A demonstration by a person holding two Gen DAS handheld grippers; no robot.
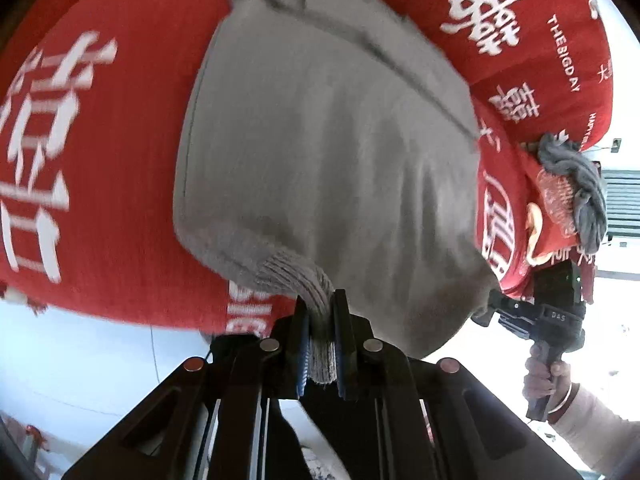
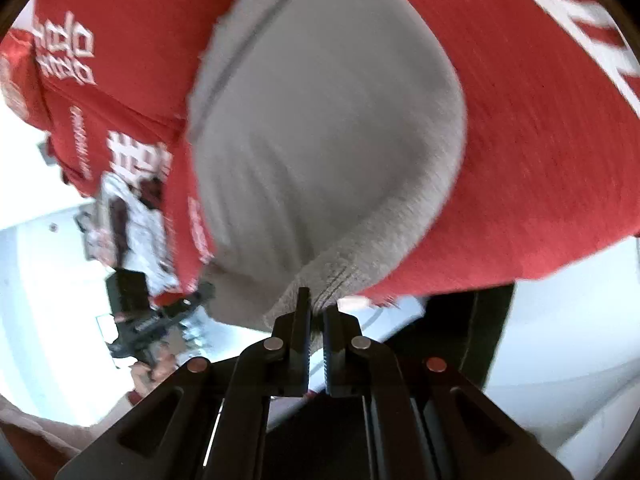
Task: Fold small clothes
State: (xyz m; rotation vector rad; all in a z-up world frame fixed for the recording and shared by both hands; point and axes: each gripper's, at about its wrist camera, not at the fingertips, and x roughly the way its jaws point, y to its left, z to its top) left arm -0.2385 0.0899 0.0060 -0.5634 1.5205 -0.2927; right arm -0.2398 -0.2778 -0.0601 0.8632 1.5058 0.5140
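While the left gripper (image 1: pixel 320 336) pinches the ribbed hem of a grey garment (image 1: pixel 320 152) between its closed fingers, the right gripper (image 2: pixel 317 340) clamps another stretch of that same ribbed band (image 2: pixel 332 280), its jaws nearly together on the knit. The grey garment spreads out ahead of both cameras over a red cloth (image 1: pixel 112 160) printed with large white Chinese characters. Small white lettering on the red cloth in the left wrist view reads "THEBIGDAY" (image 1: pixel 563 54); a second line below it starts "HAPPY" but runs out of sight. On the right gripper's body, seen from the left wrist at the far right, the letters "DAS" (image 1: pixel 558 318) show, and a hand (image 1: pixel 544 376) with a bangle grips its handle. A darker grey knit bundle (image 1: pixel 576 184) lies at the red cloth's edge near that gripper
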